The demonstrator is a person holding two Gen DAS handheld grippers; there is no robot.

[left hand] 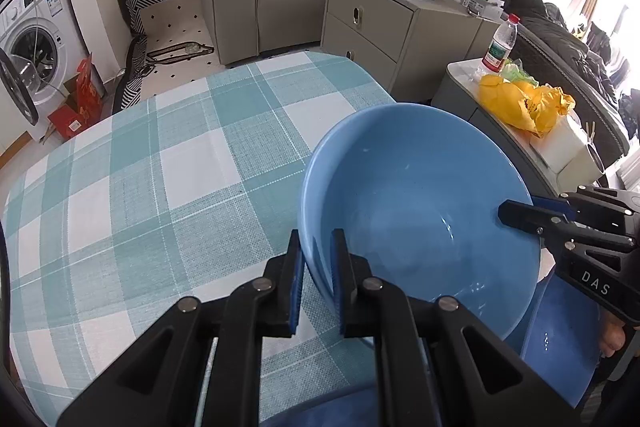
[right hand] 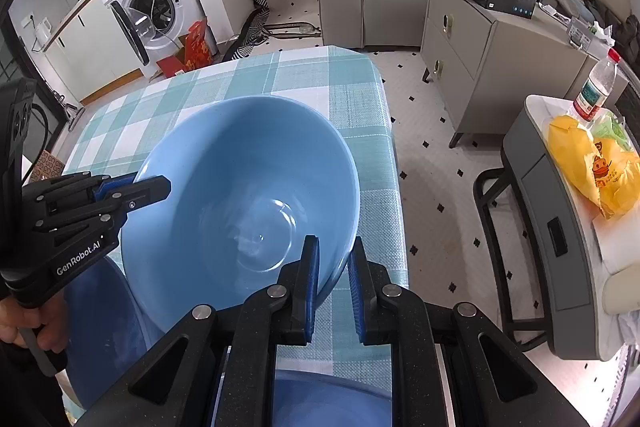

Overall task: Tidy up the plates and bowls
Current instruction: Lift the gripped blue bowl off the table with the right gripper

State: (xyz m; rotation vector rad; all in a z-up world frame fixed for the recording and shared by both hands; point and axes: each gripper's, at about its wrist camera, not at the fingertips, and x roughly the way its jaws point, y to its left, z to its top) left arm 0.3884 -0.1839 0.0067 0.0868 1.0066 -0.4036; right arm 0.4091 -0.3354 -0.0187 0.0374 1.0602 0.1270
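Tilting above the checked counter (left hand: 168, 163), a glossy, empty pale-blue bowl (left hand: 416, 199) hangs between the left gripper (left hand: 316, 279) and right gripper (right hand: 334, 283), each clamped tight on an opposite rim, darker blue dishes (right hand: 100, 327) beneath.

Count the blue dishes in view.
3. A light blue bowl held at its rim by both tools, a darker blue dish below it on the left tool's side, and another at the near edge, mostly hidden. More may be out of view.
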